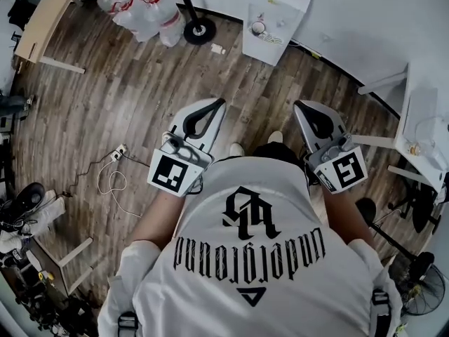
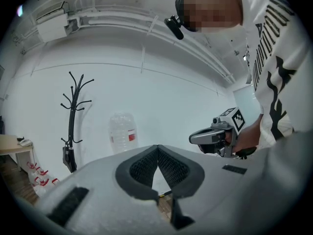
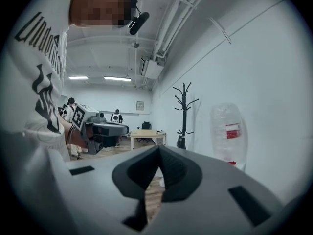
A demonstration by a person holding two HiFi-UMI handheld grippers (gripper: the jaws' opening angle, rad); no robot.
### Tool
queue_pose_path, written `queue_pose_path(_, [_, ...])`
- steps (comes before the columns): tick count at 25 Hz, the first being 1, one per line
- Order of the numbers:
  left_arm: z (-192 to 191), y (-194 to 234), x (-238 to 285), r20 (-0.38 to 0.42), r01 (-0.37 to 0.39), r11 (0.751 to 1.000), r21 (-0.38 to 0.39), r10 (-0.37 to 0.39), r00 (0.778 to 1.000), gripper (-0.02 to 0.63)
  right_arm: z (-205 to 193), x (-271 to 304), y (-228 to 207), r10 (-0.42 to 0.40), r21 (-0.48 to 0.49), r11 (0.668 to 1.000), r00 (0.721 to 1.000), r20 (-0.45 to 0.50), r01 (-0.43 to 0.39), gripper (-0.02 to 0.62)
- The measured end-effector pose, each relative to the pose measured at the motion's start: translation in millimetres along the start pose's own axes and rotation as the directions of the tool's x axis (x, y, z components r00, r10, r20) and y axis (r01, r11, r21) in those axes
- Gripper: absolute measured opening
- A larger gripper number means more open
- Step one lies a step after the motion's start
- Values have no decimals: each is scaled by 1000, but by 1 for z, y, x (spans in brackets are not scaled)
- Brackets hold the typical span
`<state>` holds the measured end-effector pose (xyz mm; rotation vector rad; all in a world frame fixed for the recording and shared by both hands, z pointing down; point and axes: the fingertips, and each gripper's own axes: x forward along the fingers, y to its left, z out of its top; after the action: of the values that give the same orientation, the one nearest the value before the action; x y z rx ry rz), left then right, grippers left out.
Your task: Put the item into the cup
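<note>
I cannot pick out a cup or an item for it in any view. My left gripper [image 1: 222, 102] is held at chest height over the wood floor, shut, with its tips meeting and nothing between them [image 2: 157, 147]. My right gripper [image 1: 297, 104] is level with it on the other side, also shut and empty [image 3: 159, 147]. Each gripper shows in the other's view: the right gripper [image 2: 215, 137] and the left gripper [image 3: 100, 129], both in the person's hands. A small white table [image 1: 275, 16] stands ahead with small things on it, too small to name.
A coat stand [image 1: 199, 28] [image 2: 72, 121] [image 3: 185, 114] and big water bottles [image 1: 151, 12] [image 2: 122, 131] [image 3: 229, 131] stand by the white wall. A wooden table [image 1: 42, 20] is far left, a white desk [image 1: 424, 128] right. A cable [image 1: 116, 177] lies on the floor; a fan [image 1: 424, 286] at lower right.
</note>
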<state>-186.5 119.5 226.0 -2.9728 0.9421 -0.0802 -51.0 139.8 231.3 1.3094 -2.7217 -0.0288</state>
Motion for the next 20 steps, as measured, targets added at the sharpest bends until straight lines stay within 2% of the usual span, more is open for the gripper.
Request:
queue_pose_path(10, [22,-24,-15,43,23,1000,-3,-23,999,8,11,-24,25,-9,-6,1000,1000,20,9,6])
queue_pose_path(20, [28,-24,-15,63,29,1000,8,-29,998,8,12,-25,30,-6,-10,1000,1000,28,6,5])
